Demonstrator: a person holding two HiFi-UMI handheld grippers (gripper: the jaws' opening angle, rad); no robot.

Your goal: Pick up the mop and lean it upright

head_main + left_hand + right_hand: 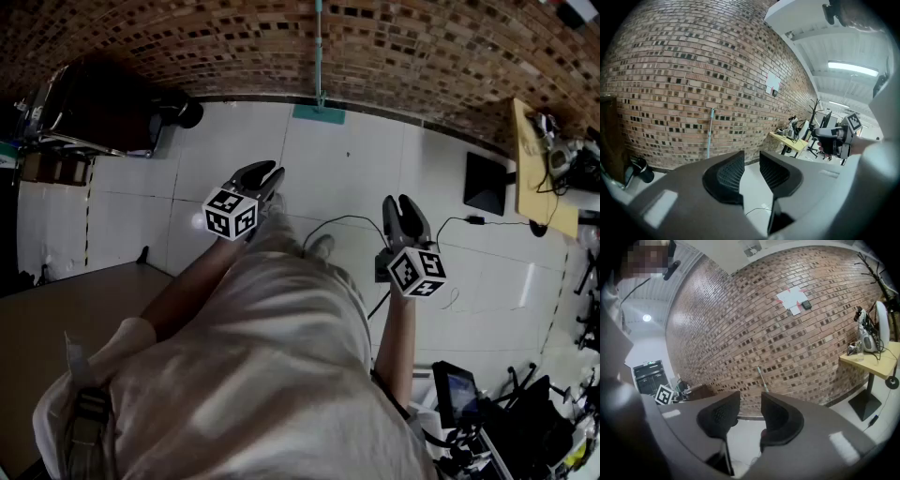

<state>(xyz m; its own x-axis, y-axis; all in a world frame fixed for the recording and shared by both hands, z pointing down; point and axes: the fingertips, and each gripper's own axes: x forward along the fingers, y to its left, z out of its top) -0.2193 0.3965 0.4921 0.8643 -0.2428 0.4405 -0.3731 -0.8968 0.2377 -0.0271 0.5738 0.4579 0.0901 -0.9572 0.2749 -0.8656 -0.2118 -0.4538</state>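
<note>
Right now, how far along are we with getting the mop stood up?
It looks done: the mop stands upright against the brick wall, its head on the floor. Nothing is in hand: the left gripper and right gripper are both open and empty, apart from it. Nothing appears left.

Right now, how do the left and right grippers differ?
The left gripper reaches nearer the wall; the right gripper sits farther back. The left slants rightward in the head view; the right points straighter ahead. Both have jaws apart with nothing between them, and the mop leans on the wall, apart from both.
</note>
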